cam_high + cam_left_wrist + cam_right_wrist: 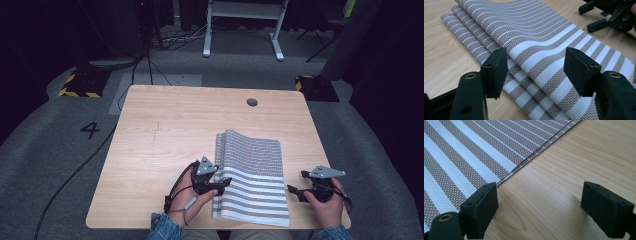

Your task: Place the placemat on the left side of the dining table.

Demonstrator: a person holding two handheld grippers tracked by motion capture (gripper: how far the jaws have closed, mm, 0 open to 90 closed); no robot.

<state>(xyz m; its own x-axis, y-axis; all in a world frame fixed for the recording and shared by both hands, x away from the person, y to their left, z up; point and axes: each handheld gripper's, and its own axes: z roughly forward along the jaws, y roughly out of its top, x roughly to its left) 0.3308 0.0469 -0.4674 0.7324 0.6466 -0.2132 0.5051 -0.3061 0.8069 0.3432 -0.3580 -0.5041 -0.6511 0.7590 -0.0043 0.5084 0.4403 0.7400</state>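
Your wooden table (165, 150) runs off under both claws, its near edge cut off by your sleeves in the high view. On it lies the stack of striped woven placemats (252, 175), between your two claws. From above the stack reads as one folded sheet; the left gripper view shows several mats fanned out in steps along the edge (how many, you cannot count for sure). Your left gripper (220, 186) stands at that fanned edge, jaws wide apart with the mats (541, 50) beyond and below them and nothing pinched. Your right gripper (295, 192) sits just right of the stack's other edge (461, 157), jaws spread over bare wood, holding nothing. The left gripper view also catches the right gripper (596, 15), partly cut off at the top corner.
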